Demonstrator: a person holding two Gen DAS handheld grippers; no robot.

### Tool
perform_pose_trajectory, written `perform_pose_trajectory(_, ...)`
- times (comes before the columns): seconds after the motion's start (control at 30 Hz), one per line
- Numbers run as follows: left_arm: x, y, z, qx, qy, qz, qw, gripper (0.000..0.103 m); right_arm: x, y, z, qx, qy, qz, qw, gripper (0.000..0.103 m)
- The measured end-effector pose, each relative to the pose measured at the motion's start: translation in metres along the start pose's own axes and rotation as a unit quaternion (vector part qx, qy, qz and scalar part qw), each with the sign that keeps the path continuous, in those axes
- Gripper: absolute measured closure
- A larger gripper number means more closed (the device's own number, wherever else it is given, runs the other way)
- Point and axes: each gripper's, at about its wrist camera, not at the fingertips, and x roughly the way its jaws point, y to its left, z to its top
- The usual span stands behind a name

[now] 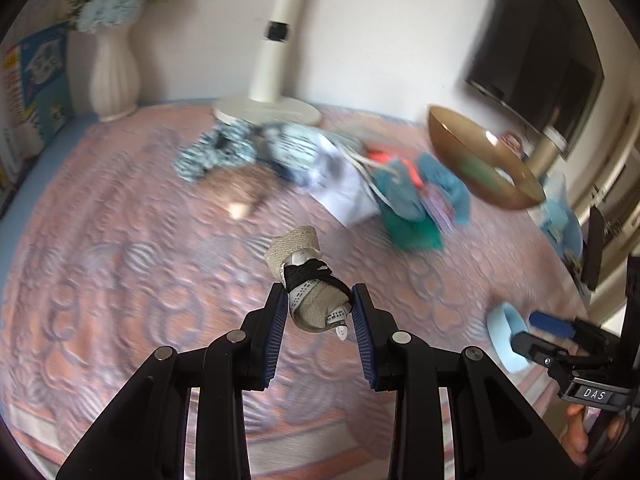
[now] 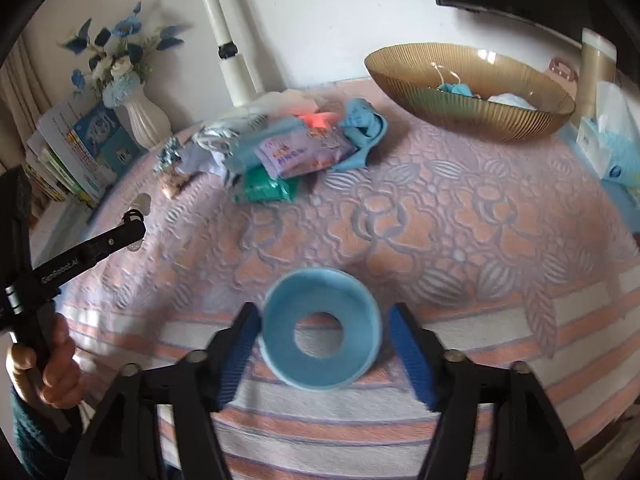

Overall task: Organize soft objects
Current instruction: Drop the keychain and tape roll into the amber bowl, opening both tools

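Observation:
My left gripper point(image 1: 320, 314) is shut on a rolled beige sock bundle point(image 1: 316, 304) wrapped with a black band and white lace, held above the pink patterned tablecloth point(image 1: 120, 280). A light blue ring point(image 2: 320, 330) lies on the cloth between the fingers of my right gripper point(image 2: 326, 346). Its jaws stand open, with a thin gap on the right side. The left wrist view shows that ring point(image 1: 505, 332) and the right gripper point(image 1: 525, 330) at the lower right. A pile of soft items point(image 2: 280, 148) lies further back, near a ribbed golden bowl point(image 2: 468, 92) that holds some blue and white pieces.
A white vase with blue flowers point(image 2: 142, 118) and books point(image 2: 68, 152) stand at the back left. A white lamp base point(image 1: 268, 112) sits behind the pile, and a tissue box point(image 2: 612, 140) at the right. A hand point(image 2: 56, 364) holds the left gripper's handle.

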Motion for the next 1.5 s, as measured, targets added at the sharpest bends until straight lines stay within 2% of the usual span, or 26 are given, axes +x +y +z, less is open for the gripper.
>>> perform_pose_trajectory(0.1,0.003,-0.009,-0.005,0.024,0.013,-0.006,0.9996,0.072,-0.002,0.006,-0.003,-0.025,-0.001,-0.020,0.999,0.021)
perform_pose_trajectory(0.2,0.003,-0.012,-0.014,0.042,0.025,-0.011,0.9988,0.064,-0.001,0.012,-0.010,-0.050,0.006,-0.021,0.999,0.015)
perform_pose_trajectory(0.33,0.008,-0.007,-0.024,0.033,0.048,-0.012,0.9982,0.059,0.008,0.008,-0.023,-0.053,0.020,-0.031,0.998,0.014)
perform_pose_trajectory(0.4,0.009,-0.007,-0.024,0.034,0.051,-0.009,0.9981,0.049,0.014,0.008,-0.023,-0.046,0.024,-0.033,0.998,0.014)
perform_pose_trajectory(0.43,0.010,-0.009,-0.024,0.036,0.052,-0.005,0.9980,0.034,0.015,0.008,-0.021,-0.043,0.022,-0.034,0.998,0.014)
perform_pose_trajectory(0.47,0.011,-0.011,-0.023,0.038,0.051,-0.001,0.9980,0.025,0.016,0.009,-0.020,-0.040,0.020,-0.037,0.998,0.014)
perform_pose_trajectory(0.53,0.013,-0.018,-0.022,0.048,0.047,0.006,0.9977,0.025,0.019,0.009,-0.017,-0.032,0.020,-0.043,0.998,0.015)
perform_pose_trajectory(0.57,0.016,-0.022,-0.021,0.051,0.050,0.010,0.9974,0.025,0.020,0.010,-0.017,-0.031,0.019,-0.045,0.998,0.020)
perform_pose_trajectory(0.6,0.022,-0.025,-0.020,0.057,0.059,0.021,0.9964,0.026,0.021,0.010,-0.017,-0.030,0.016,-0.053,0.998,0.027)
perform_pose_trajectory(0.63,0.026,-0.029,-0.020,0.065,0.067,0.035,0.9950,0.030,0.021,0.010,-0.016,-0.031,0.014,-0.058,0.998,0.030)
perform_pose_trajectory(0.67,0.028,-0.034,-0.020,0.075,0.064,0.049,0.9939,0.053,0.021,0.011,-0.017,-0.032,0.012,-0.054,0.998,0.037)
perform_pose_trajectory(0.7,0.029,-0.039,-0.020,0.087,0.062,0.058,0.9926,0.068,0.019,0.012,-0.016,-0.035,0.009,-0.047,0.998,0.038)
perform_pose_trajectory(0.73,0.029,-0.040,-0.019,0.086,0.062,0.057,0.9927,0.077,0.017,0.014,-0.016,-0.038,0.004,-0.051,0.998,0.038)
perform_pose_trajectory(0.87,0.008,-0.047,-0.011,0.090,0.033,0.037,0.9947,0.077,0.006,0.010,-0.012,-0.030,-0.012,-0.048,0.998,0.039)
perform_pose_trajectory(0.97,-0.016,-0.070,0.012,0.114,-0.005,0.021,0.9932,0.077,-0.021,-0.001,0.005,-0.020,-0.049,-0.049,0.997,0.039)
perform_pose_trajectory(1.07,-0.022,-0.099,0.041,0.117,-0.023,-0.030,0.9924,0.077,-0.047,-0.016,0.031,-0.012,-0.087,-0.070,0.994,0.039)
perform_pose_trajectory(1.1,-0.018,-0.114,0.054,0.117,-0.016,-0.062,0.9911,0.077,-0.057,-0.024,0.043,-0.004,-0.100,-0.077,0.992,0.039)
perform_pose_trajectory(1.17,-0.008,-0.138,0.076,0.122,-0.014,-0.089,0.9884,0.077,-0.073,-0.046,0.069,0.027,-0.117,-0.091,0.989,0.038)
perform_pose_trajectory(1.27,0.006,-0.168,0.107,0.134,-0.039,-0.089,0.9863,0.077,-0.086,-0.078,0.103,0.084,-0.128,-0.112,0.982,0.038)
perform_pose_trajectory(1.4,0.042,-0.193,0.148,0.113,-0.023,-0.103,0.9880,0.077,-0.085,-0.107,0.136,0.124,-0.136,-0.132,0.974,0.038)
perform_pose_trajectory(1.5,0.062,-0.206,0.163,0.114,-0.019,-0.101,0.9881,0.075,-0.077,-0.120,0.156,0.144,-0.133,-0.138,0.971,0.037)
